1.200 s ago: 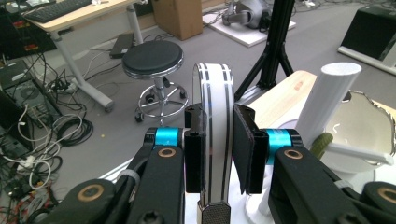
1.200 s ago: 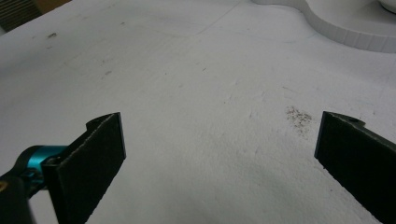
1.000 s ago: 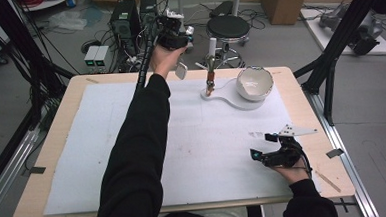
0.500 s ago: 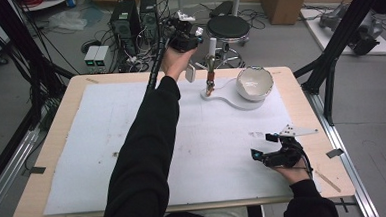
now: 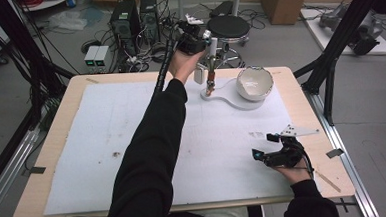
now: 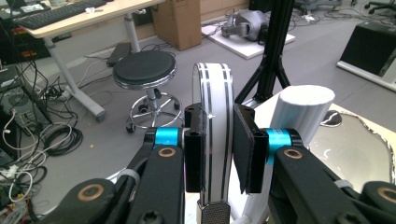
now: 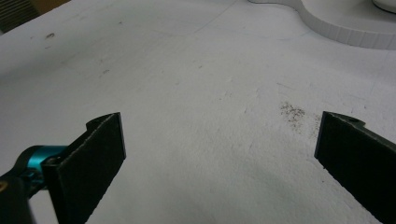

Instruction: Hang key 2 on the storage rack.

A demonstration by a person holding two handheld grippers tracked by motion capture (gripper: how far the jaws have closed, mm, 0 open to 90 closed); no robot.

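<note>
Left tool (image 6: 218, 154) clamped edge-on on white black-striped ceramic plate (image 6: 214, 135), held past worktop's far edge; right tool (image 7: 219, 163) open, idle w/ nothing between; thin-rim grip could slip, plate drops.

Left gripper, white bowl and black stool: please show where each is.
left gripper (image 6: 219, 154): left gripper view, between its pads.
white bowl (image 5: 254, 82): high view, inside wall.
black stool (image 6: 144, 68): left gripper view, seat top.
</note>
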